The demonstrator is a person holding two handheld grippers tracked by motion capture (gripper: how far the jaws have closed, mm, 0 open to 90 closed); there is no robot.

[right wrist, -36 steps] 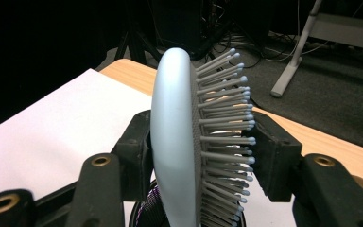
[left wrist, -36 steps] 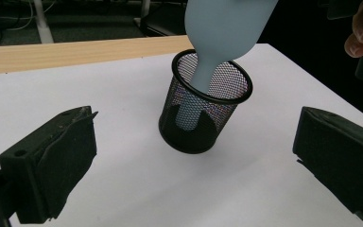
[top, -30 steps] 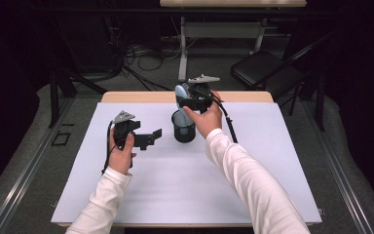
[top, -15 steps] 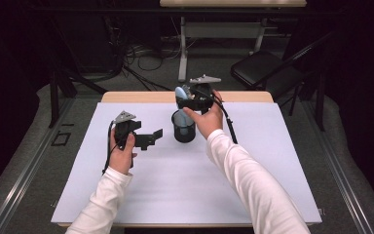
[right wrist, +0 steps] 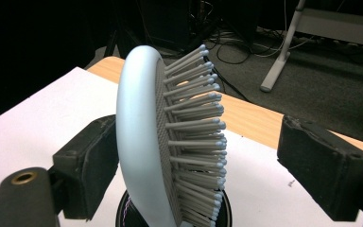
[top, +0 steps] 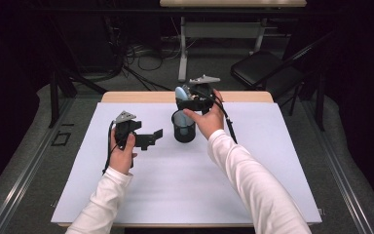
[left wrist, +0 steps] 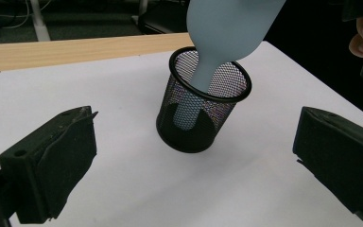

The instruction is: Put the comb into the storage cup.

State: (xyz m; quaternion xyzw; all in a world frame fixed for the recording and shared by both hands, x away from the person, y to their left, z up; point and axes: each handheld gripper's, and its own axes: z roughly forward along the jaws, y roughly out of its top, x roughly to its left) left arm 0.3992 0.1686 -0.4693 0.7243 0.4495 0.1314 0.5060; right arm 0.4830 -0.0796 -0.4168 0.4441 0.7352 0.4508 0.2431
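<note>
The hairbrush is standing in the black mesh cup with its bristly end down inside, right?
Not quite. The light blue hairbrush does stand in the black mesh cup, but its handle is the end down inside; the left gripper view shows that. The bristly head is on top, between the right gripper's open jaws.

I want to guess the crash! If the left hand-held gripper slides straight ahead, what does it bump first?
Probably the black mesh cup, centred ahead between the left hand-held gripper and its open jaws.
</note>
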